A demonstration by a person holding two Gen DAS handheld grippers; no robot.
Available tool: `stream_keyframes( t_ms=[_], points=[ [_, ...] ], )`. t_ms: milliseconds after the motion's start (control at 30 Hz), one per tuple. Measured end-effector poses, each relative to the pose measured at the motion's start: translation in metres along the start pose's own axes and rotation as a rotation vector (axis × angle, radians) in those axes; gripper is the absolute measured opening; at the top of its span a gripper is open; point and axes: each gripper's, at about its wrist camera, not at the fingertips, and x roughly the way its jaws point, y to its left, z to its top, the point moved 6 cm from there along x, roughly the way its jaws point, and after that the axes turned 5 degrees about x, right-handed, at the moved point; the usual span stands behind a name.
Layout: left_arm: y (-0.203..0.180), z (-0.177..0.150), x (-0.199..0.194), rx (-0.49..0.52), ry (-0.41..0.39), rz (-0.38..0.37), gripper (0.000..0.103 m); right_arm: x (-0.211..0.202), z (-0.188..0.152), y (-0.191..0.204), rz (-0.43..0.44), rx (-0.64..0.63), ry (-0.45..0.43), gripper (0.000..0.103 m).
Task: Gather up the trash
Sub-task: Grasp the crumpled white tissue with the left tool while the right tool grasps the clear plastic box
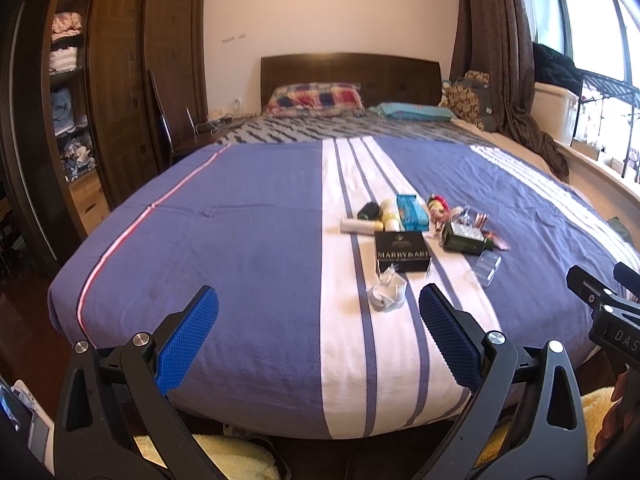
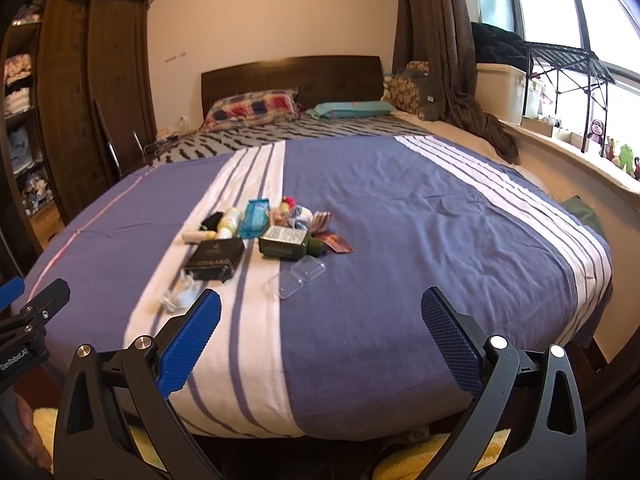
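Note:
A cluster of small items lies on the blue and white striped bedspread (image 1: 248, 216). It holds a black box (image 1: 402, 255), a green bottle (image 1: 464, 238), a teal packet (image 1: 412, 211), a clear plastic case (image 1: 487, 268) and a crumpled white wrapper (image 1: 387, 295). My left gripper (image 1: 318, 320) is open and empty at the foot of the bed, short of the wrapper. My right gripper (image 2: 320, 320) is open and empty, short of the clear case (image 2: 298, 278). The black box (image 2: 216, 258), green bottle (image 2: 286, 245) and wrapper (image 2: 180, 296) also show there.
A wooden wardrobe (image 1: 120, 92) with open shelves stands at the left. Pillows (image 1: 316, 100) lie against the headboard. A brown curtain (image 2: 448, 52), a windowsill with toys (image 2: 616, 152) and a rack are at the right. A yellow fluffy rug (image 2: 420, 460) lies below the bed's foot.

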Motion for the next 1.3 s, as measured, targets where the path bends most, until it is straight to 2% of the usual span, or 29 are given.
stream_keyframes(
  t_ms=[133, 300, 467, 533, 600, 667, 900, 1133, 1300],
  points=[
    [-0.004, -0.012, 0.026, 0.013, 0.060, -0.004, 0.095, 0.021, -0.010, -0.001, -0.015, -0.015, 0.045, 0.100],
    [-0.007, -0.023, 0.056, 0.020, 0.125, -0.032, 0.095, 0.057, -0.025, -0.003, 0.015, -0.005, 0.136, 0.100],
    [-0.016, -0.028, 0.087, 0.033, 0.186, -0.081, 0.095, 0.083, -0.032, -0.005, 0.016, 0.010, 0.176, 0.100],
    [-0.024, -0.028, 0.098, 0.042, 0.201, -0.124, 0.088, 0.090, -0.035, -0.005, 0.025, 0.008, 0.190, 0.100],
    [-0.033, -0.028, 0.111, 0.037, 0.222, -0.173, 0.086, 0.100, -0.040, -0.003, 0.036, 0.004, 0.210, 0.100],
    [-0.038, -0.027, 0.123, 0.036, 0.233, -0.199, 0.085, 0.106, -0.042, -0.004, 0.038, 0.010, 0.222, 0.095],
    [-0.050, -0.023, 0.155, 0.065, 0.270, -0.233, 0.052, 0.119, -0.034, 0.008, 0.036, -0.005, 0.220, 0.092],
    [-0.043, -0.022, 0.166, 0.070, 0.262, -0.248, 0.035, 0.147, -0.026, 0.027, 0.009, -0.034, 0.202, 0.092],
    [-0.041, -0.022, 0.168, 0.065, 0.248, -0.264, 0.032, 0.160, -0.020, 0.030, -0.022, -0.038, 0.181, 0.092]
  ],
)
